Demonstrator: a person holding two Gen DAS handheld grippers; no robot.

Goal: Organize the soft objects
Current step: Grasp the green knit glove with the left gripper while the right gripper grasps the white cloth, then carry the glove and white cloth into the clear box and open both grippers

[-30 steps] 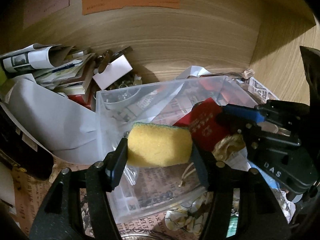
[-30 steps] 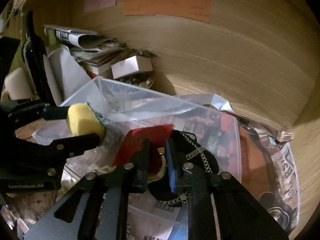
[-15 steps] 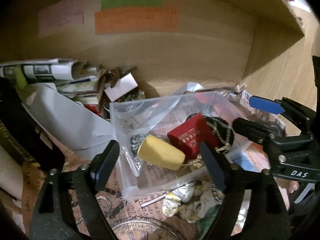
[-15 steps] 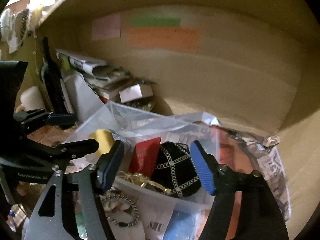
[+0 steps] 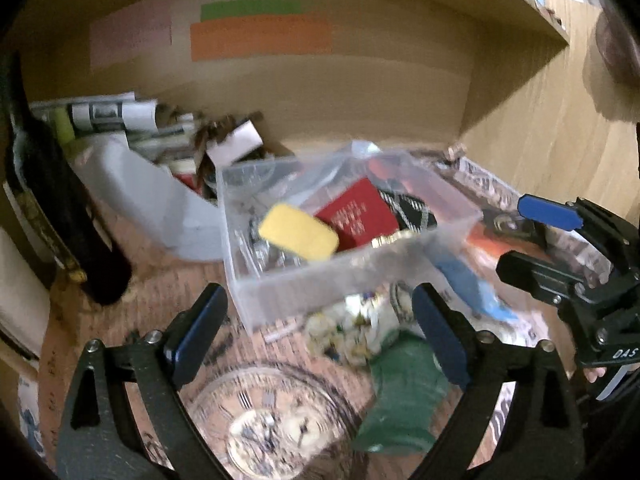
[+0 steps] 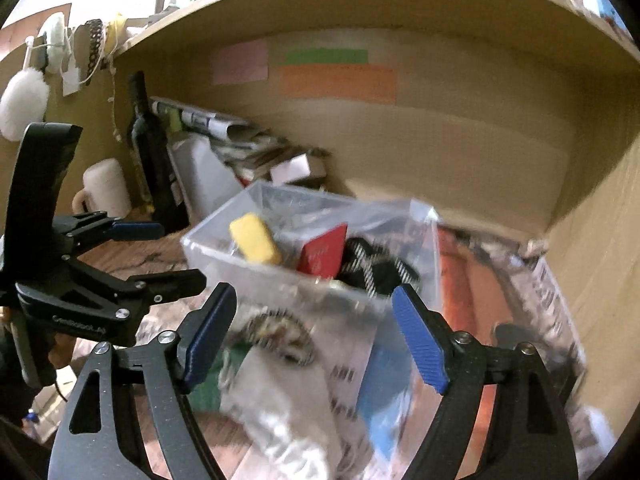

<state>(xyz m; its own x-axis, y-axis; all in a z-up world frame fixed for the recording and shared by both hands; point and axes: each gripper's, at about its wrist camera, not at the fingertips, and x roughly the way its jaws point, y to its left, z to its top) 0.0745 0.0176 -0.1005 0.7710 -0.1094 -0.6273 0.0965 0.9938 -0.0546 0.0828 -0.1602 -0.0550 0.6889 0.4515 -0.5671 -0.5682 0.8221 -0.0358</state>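
Observation:
A clear plastic bin stands on the desk and also shows in the right wrist view. In it lie a yellow sponge, a red pouch and a black pouch with a white pattern. My left gripper is open and empty, held back from the bin's near wall. My right gripper is open and empty in front of the bin; it also shows at the right of the left wrist view. A green cloth and a patterned cloth lie on the desk near me.
A dark wine bottle stands at the left. Rolled newspapers and a white box are piled at the back left. A glass dish lies close below my left gripper. Wooden walls close the back and right.
Both grippers opened, let go of the sponge and the red pouch into the bin, and pulled back away from it.

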